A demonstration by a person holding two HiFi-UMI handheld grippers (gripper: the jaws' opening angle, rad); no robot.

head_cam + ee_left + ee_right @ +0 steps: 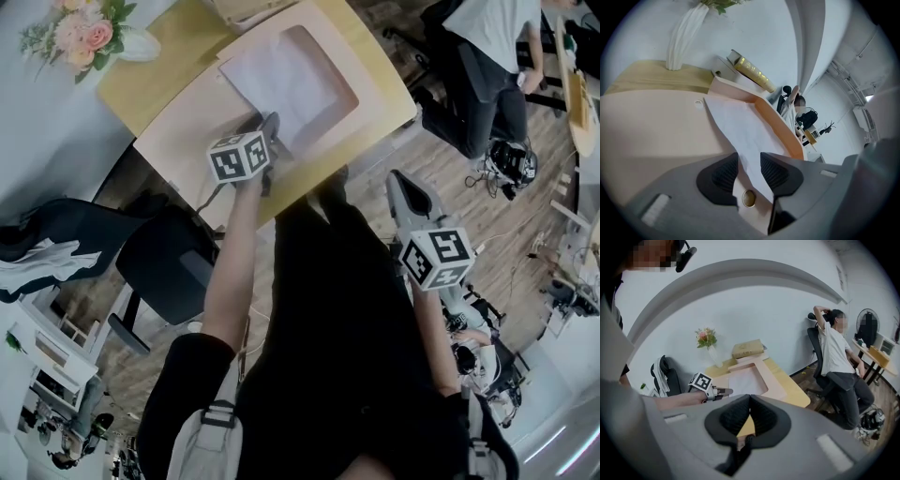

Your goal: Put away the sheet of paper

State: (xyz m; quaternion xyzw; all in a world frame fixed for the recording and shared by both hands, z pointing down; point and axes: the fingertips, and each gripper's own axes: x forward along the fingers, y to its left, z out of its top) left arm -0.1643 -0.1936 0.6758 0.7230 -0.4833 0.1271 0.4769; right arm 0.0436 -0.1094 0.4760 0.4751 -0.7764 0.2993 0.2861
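Left gripper (749, 161) stands spread astride the sheet of paper (740, 126); right gripper (749, 404) is pressed together.

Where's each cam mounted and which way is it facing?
Head view: on the head, steeply down at tray and paper; left gripper, right gripper, arms show.
Left gripper view: on that gripper, along its open jaws; paper lies between them.
Right gripper view: on that gripper, past its shut jaws toward the tray; left arm shows.
Shared: all three show tray and paper.

vase of flowers (89, 36) on wooden table (155, 84) | tan box (747, 348) at table's wall side | dark chair (164, 258) beside table | person (836, 350) seated well apart
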